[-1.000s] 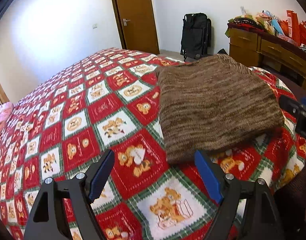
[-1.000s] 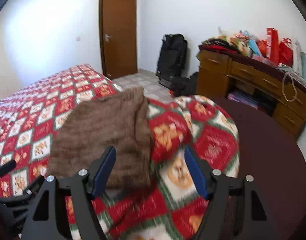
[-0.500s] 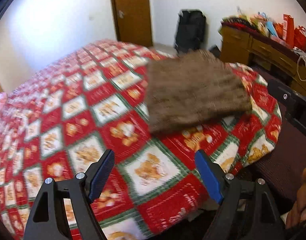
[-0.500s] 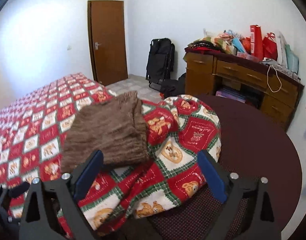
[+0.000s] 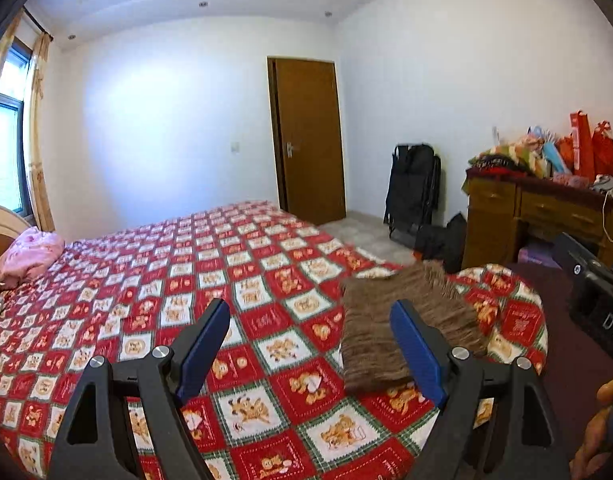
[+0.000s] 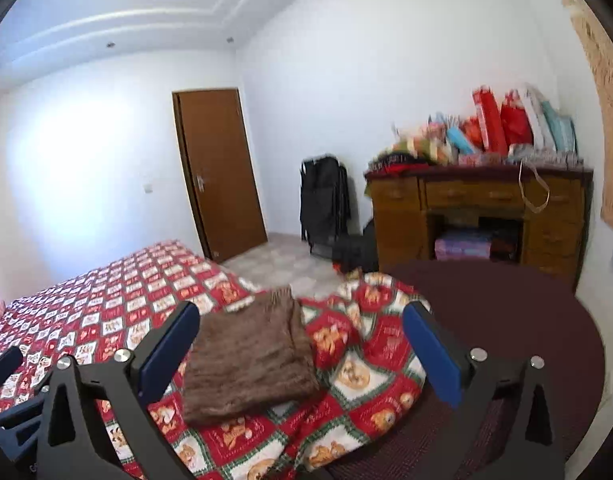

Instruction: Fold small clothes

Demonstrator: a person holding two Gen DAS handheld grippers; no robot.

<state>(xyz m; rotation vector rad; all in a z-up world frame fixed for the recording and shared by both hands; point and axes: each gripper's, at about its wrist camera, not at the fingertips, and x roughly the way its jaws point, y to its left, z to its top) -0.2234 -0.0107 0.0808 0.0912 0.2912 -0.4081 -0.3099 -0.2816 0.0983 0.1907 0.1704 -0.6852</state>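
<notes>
Bedroom with teddy-print bedspread [image 5: 154,280], folded brown knit [image 6: 246,356], maybe a sweater, near the bed's corner, left gripper [image 5: 310,344] and right gripper [image 6: 302,348] jaws both wide open, holding nothing

The left wrist view looks forward between its own two blue-padded black fingers [image 5: 202,344], from above the near part of the bed, facing the far white wall and brown wooden door [image 5: 310,140]. The right wrist view sits further right, over the bed's corner, facing the same door [image 6: 218,172] and the wooden dresser [image 6: 478,216]. Both are raised well clear of the red patterned bedspread [image 5: 154,280] and share the folded brown knitted garment [image 5: 386,320] [image 6: 246,360], door, dresser and black folded chair [image 6: 324,204].
</notes>
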